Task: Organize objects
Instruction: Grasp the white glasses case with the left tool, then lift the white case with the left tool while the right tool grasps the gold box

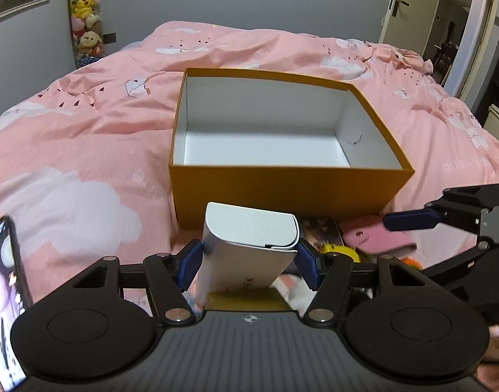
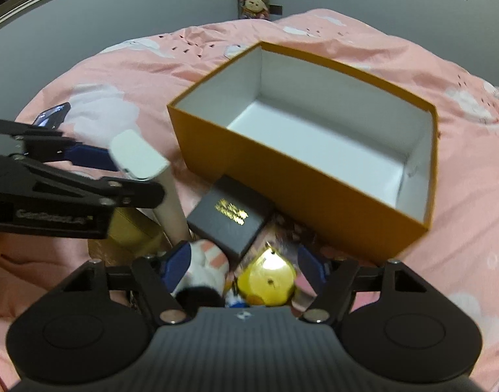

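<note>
On pink bedding, one orange box [image 1: 282,192], one silver case [image 1: 249,248] in left tongs [image 1: 249,263]

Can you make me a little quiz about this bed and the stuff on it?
1. True or false: the orange box already has things in it.
2. Which tool holds the white box: the left tool or the right tool?
3. What yellow thing lies between the right tool's fingers: A) a banana, B) a yellow toy, C) a cup?

Key: 1 false, it looks empty. 2 the left tool. 3 B.
</note>
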A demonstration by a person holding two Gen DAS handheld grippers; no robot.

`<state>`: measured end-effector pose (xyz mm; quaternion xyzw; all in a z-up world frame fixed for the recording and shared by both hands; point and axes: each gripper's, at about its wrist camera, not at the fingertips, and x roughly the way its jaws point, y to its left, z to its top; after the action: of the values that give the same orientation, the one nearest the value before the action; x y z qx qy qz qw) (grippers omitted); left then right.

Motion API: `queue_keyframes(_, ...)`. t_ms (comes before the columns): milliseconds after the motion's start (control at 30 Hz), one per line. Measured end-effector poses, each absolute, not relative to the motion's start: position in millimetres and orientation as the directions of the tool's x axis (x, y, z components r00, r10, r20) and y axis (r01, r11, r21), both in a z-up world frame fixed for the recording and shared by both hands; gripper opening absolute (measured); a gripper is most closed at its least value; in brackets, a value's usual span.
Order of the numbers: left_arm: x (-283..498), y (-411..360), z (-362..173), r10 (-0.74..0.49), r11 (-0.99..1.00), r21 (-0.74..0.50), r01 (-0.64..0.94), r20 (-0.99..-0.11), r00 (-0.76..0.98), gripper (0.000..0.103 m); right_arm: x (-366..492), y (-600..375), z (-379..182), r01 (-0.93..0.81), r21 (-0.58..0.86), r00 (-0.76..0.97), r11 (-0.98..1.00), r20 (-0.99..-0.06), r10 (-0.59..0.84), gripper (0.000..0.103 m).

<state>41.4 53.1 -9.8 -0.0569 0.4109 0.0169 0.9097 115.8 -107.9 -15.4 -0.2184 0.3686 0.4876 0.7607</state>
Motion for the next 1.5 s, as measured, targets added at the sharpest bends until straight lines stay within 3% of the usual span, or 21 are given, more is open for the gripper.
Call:
queue_keyframes(167,56.0,60.8,-11.4,-0.019,0.991,-0.101,-0.085,-0.751,0.66,0.071,122.3,-86.9,-18.0,-0.913,0.041,0.228,0.405,-0.772,0.593,0.058)
queue_keyframes(333,71.1,64.1,-20.5,-0.023,0.991,-0.103,-0.087,-0.765,0.643,0.071,132.8,-71.1,-27.9,-0.91,0.052,0.216,0.41,-0.786,0.579,0.053)
queue_keyframes(567,89.8,69.4,-41.9,-0.057,0.991,-0.116,-0.062,-0.802,0.595,0.078,146.7,-66.9,-45.6,-0.9,0.076,0.195,0.428,-0.809,0.554,0.053)
queue_keyframes(900,87.8,66.2,-53.2,-0.074,0.995,-0.032,0.09,-0.853,0.517,0.073,155.5,-75.1,-55.1,-0.891,0.113,0.169,0.44,-0.817,0.552,0.054)
queue_keyframes(1333,62.7,75.5,-30.4,-0.02,0.999,-0.045,-0.025,-0.773,0.635,0.069,143.5,-84.7,-34.3,-0.896,0.226,0.07,0.382,-0.777,0.626,0.054)
queue_keyframes(1500,51.3,80.8,-8.6,0.027,0.996,-0.035,-0.079,-0.746,0.666,0.069,128.1,-75.5,-25.5,-0.898,0.301,-0.018,0.322,-0.755,0.656,0.062)
